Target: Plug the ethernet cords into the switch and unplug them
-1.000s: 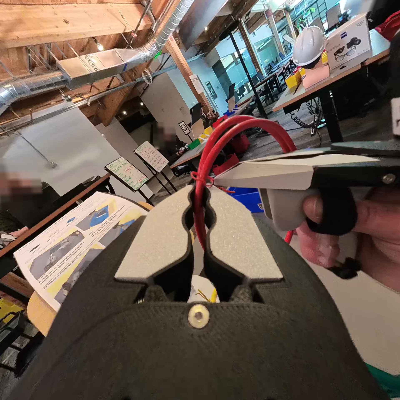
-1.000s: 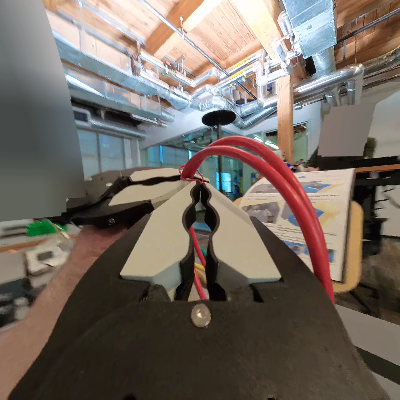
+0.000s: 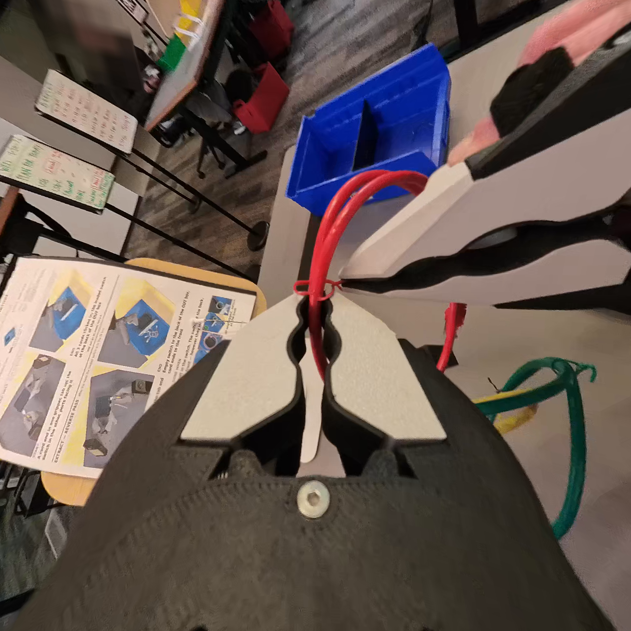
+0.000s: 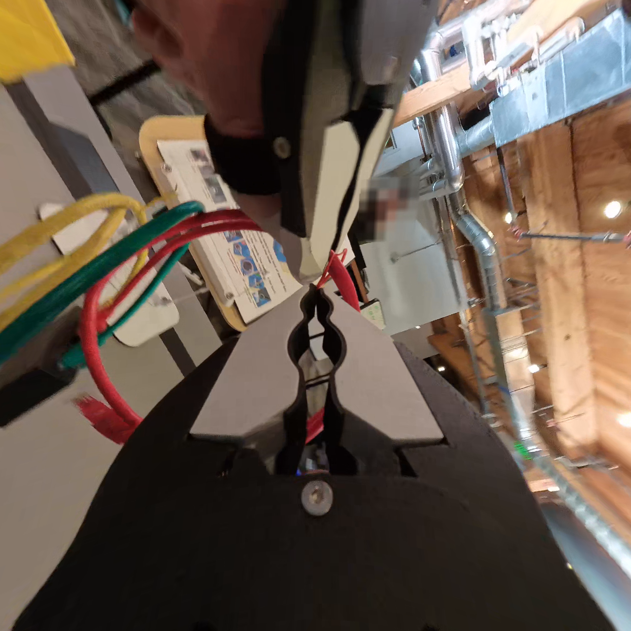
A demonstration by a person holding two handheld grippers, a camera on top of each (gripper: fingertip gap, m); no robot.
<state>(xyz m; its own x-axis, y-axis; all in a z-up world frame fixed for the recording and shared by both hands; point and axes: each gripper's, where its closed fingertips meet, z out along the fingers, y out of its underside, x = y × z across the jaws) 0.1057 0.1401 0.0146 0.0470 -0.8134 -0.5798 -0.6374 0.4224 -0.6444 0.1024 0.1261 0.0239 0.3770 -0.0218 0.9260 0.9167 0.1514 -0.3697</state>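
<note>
Red ethernet cord (image 3: 319, 246) sat coiled in your left gripper (image 3: 314, 302): left wrist view had its jaws clamped on the doubled strands, loop arching up past the tips toward the blue bin (image 3: 372, 136). A thin red twist tie (image 3: 316, 288) wrapped the coil just above those tips. Your right gripper (image 3: 345, 283) came in from the right, tips closed and pinching the tie's free end. The cord's red plug (image 3: 454, 321) hung to the right of the left gripper, over the grey table (image 3: 532, 341). Green cord (image 3: 573, 426) and yellow cord (image 3: 512, 415) lay on the table further right. An instruction sheet (image 3: 112, 348) stood on a wooden board to the left. The switch couldn't be made out in that view.

Right wrist view was rolled sideways and blurred. Your right gripper (image 4: 316, 290) was pressed closed at the tips on the twist tie (image 4: 333, 264). Your left gripper (image 4: 312, 268) came down from above, meeting it tip to tip, with the red cord (image 4: 345, 281) beside it. Left of frame, red, green cord (image 4: 85, 273) and yellow cord (image 4: 68, 218) loops crossed over each other; red plug (image 4: 97, 413) hung free. A dark box (image 4: 27, 392) sat at the left edge with the green cord running to it, too blurred to tell whether it was plugged in.
</note>
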